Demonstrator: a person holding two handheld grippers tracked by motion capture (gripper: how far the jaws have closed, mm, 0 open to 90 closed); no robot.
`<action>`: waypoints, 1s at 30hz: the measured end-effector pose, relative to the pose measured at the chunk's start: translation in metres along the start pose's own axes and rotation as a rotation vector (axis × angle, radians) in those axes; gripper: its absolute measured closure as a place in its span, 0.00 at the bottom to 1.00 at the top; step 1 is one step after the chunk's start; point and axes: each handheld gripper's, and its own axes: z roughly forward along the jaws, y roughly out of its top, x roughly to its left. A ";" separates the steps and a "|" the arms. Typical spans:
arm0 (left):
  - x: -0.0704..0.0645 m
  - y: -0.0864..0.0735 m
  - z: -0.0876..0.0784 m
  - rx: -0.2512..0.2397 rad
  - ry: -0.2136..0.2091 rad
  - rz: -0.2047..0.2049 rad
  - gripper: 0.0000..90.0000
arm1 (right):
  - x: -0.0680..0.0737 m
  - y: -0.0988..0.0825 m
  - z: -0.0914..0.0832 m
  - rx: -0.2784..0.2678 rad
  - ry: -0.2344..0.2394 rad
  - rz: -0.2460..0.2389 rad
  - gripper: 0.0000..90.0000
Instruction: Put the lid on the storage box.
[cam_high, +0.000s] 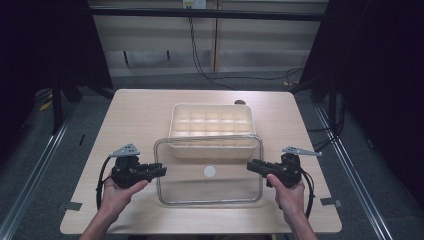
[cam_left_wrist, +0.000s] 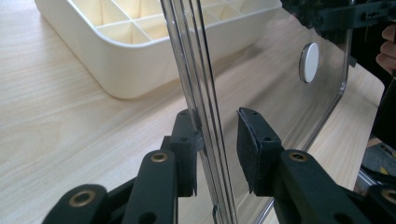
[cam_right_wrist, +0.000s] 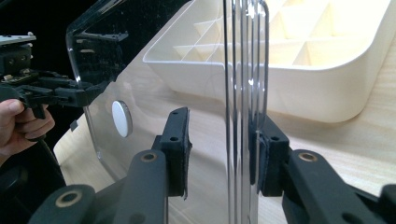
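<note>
Clear lid (cam_high: 210, 185) leans on tray (cam_high: 210, 107); left gripper (cam_high: 159, 171) and right gripper (cam_high: 251, 165) straddle its side edges, jaws apart, unclamped, likely about to lift.

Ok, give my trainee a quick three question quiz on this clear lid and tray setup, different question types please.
1. True or false: the clear lid fully covers the cream compartment tray.
2. Which gripper edges the lid's left side: A) left gripper B) right gripper?
3. Fill in: the white round disc sits on the ____.

Key: 1 false, the lid only overlaps the tray's near edge. 2 A. 3 lid. In both gripper views the jaws straddle the lid's rim with a gap showing on one side, so neither is clamped yet.
</note>
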 end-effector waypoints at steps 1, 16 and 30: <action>-0.001 0.001 0.000 -0.007 0.000 -0.004 0.77 | 0.000 0.002 0.000 0.001 -0.002 -0.002 0.69; 0.009 0.021 0.002 -0.012 0.010 -0.002 0.77 | 0.000 0.022 0.002 -0.004 -0.017 -0.015 0.69; 0.013 0.035 0.000 -0.031 0.013 -0.008 0.77 | -0.002 0.035 0.006 -0.023 -0.003 -0.015 0.69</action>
